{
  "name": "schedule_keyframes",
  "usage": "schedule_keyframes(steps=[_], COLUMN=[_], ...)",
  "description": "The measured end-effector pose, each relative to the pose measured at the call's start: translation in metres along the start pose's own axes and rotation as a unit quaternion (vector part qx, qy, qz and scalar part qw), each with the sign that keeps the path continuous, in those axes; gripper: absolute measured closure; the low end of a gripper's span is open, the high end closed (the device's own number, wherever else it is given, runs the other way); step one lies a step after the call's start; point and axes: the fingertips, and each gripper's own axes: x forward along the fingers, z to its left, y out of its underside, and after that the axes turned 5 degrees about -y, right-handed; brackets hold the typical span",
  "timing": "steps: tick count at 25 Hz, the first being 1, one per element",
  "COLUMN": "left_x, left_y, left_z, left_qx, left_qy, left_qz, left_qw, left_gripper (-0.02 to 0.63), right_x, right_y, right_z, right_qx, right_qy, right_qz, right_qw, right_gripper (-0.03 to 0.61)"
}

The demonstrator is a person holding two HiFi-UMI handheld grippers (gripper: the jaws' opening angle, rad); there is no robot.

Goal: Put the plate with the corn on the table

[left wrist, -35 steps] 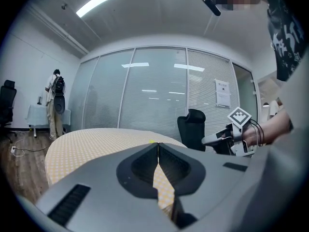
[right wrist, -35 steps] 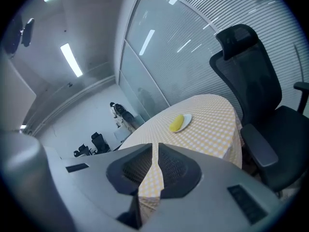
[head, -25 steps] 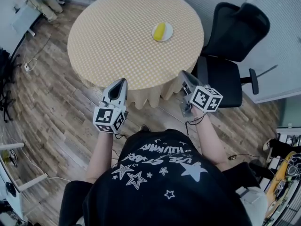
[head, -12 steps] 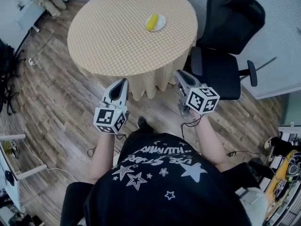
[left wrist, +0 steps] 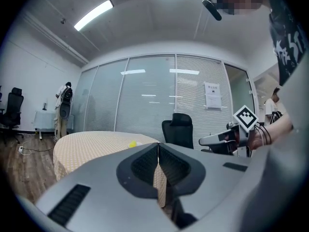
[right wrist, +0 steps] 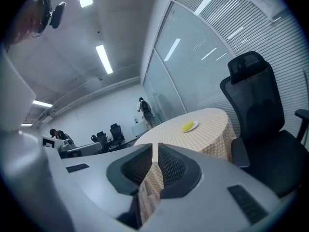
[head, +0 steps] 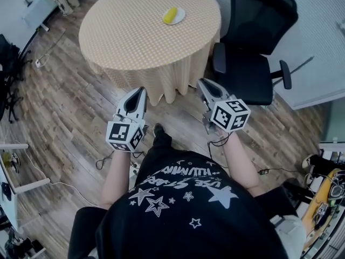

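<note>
**Plate with corn on table; both grippers closed, empty, well clear of it**

The plate (head: pixel 174 16) is seen resting on the round table (head: pixel 129 34), on the far right part of the top. The yellow corn (head: pixel 170 15) is lying on it. The table is covered by a yellow checked tablecloth (head: pixel 161 82) that hangs to a wavy hem. A black office chair (head: pixel 253 36) is parked just beside the table on its right.

Left gripper (head: pixel 141 90): held over the wooden floor (head: pixel 64 107) on the near side of the table, pointing toward the cloth's hem. In the left gripper view its fingers (left wrist: pixel 142 167) are pressed together along one seam, with nothing caught between them. The corn (left wrist: pixel 132 143) shows as a small yellow spot far beyond the tips, slightly to their left.

Right gripper (head: pixel 202 83): held level with the left one, in front of the gap between cloth hem and chair seat. In the right gripper view its fingers (right wrist: pixel 176 168) are closed to a thin slit. Only distant tablecloth is seen through the slit, and nothing is gripped. The plate (right wrist: pixel 189 126) with its corn sits beyond the tips, up and to their right.

Neither plate nor corn is touched by any finger; both grippers are well apart from them.
</note>
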Motion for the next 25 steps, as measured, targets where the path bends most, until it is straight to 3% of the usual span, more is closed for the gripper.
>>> schedule_keyframes(steps=[15,25], left_x=[-0.081,-0.101], left_y=[0.012,0.015], left_z=[-0.063,-0.060], left_qx=[0.006,0.005], left_qy=[-0.038,-0.041], left_qz=[0.004,0.016], left_qw=[0.9993,0.9990], left_gripper=[0.606,0.606], right_x=[-0.068,-0.067], right_y=[0.043,0.052], right_z=[0.033,0.044], right_qx=[-0.022,-0.025], right_qy=[-0.041,-0.040], right_qz=[0.041,0.050], right_qw=[0.998,0.998], right_gripper=[0.528,0.531])
